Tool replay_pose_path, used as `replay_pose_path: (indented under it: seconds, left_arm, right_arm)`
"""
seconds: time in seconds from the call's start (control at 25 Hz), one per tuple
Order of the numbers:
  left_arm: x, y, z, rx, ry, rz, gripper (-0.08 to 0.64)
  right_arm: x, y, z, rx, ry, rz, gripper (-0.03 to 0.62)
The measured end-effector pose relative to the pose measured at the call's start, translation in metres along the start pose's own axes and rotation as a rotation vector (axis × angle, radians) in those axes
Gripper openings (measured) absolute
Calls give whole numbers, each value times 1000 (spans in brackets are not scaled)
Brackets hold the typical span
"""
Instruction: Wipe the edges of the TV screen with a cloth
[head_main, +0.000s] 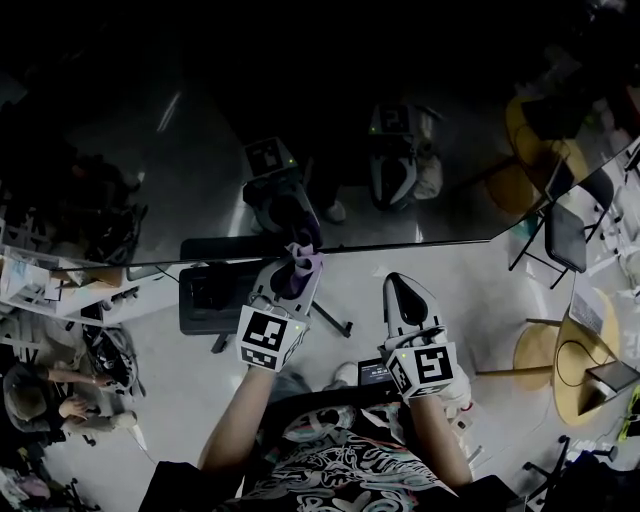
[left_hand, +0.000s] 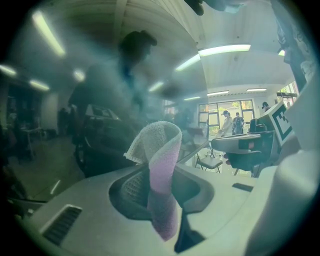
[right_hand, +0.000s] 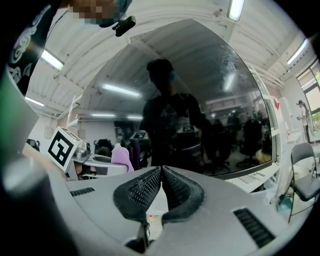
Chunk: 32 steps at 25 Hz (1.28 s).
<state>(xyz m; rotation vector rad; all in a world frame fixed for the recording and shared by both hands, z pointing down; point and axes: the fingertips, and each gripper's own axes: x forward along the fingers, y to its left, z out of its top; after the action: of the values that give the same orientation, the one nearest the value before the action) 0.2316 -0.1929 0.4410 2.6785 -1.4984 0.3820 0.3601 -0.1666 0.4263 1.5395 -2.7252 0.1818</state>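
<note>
Left gripper (head_main: 292, 278) pinches a purple cloth (head_main: 301, 266) at the lower edge of the dark screen (head_main: 200, 150).

In the left gripper view the jaws are pressed onto the cloth (left_hand: 162, 150), which stands up past the tips in a folded loop close to the glass (left_hand: 75, 125). In the head view its top meets that edge near the middle. The right gripper (head_main: 403, 292) sits just beside the left, short of the same edge. Its jaws are pressed together at the tips with nothing between them (right_hand: 161, 172). The head view is dim and cuts off the screen's top and left. The glass mostly shows reflections, and whether the cloth presses on it is unclear. The shirt (head_main: 330, 470) print is unreadable.
</note>
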Motion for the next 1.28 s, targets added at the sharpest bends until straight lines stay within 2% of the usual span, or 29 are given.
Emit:
replay_pose_path:
  seconds: [0.4,0.64,0.96,1.28]
  left_arm:
    - [19,-24,5,27,5,-54,101]
    - [47,-63,13,38,1,-97,103]
    - [41,-49,11,47,-8,-134,101]
    - [59,-70,17,56,-20,-189,103]
  right_arm:
    - [-16,-21,-4,11,-1,-53,29]
    - [-38,-57,-7,29,-2,-89,29]
    - [-34,-48,-8,20,2,-146,29]
    - [-47,-69,-12,23,10,-203,29]
